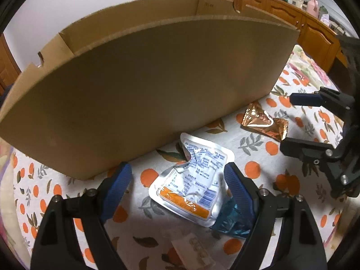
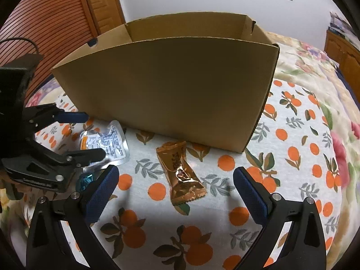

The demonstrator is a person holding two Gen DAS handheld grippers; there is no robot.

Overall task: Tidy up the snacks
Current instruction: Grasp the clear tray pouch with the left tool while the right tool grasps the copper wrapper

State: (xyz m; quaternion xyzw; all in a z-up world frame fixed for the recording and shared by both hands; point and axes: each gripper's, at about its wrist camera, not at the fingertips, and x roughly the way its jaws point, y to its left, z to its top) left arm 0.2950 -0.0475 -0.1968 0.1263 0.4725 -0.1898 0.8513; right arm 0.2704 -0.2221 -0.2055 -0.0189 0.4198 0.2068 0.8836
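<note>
left claw [image 1: 177, 175] is angled steeply downward over the patterned cloth [image 2: 292, 139], its blue-padded fingers [image 1: 117, 189] spread wide and gripping nothing. the silver snack pouch [image 1: 193, 180] lies flat on the cloth between the two fingers, apart from the left pad; whether the right pad touches its edge cannot be told. a small blue foil wrapper [image 1: 231, 220] lies partly under the pouch's near right corner, beside the right finger. a pale flat packet [image 1: 195, 249] lies nearer the camera, blurred. the open cardboard box [image 2: 166, 94] stands upright on the cloth just behind the snacks, its interior not visible from either view. further right, the gold snack packet [image 2: 182, 171] lies flat on the cloth close in front of the box, its far end almost at the box's base. right claw [image 2: 175, 175] is also pitched downward, fingers [image 2: 249, 189] held wide to either side of the gold packet, with clear gaps on both sides and nothing gripped. the two claws sit side by side, near each other but apart.
</note>
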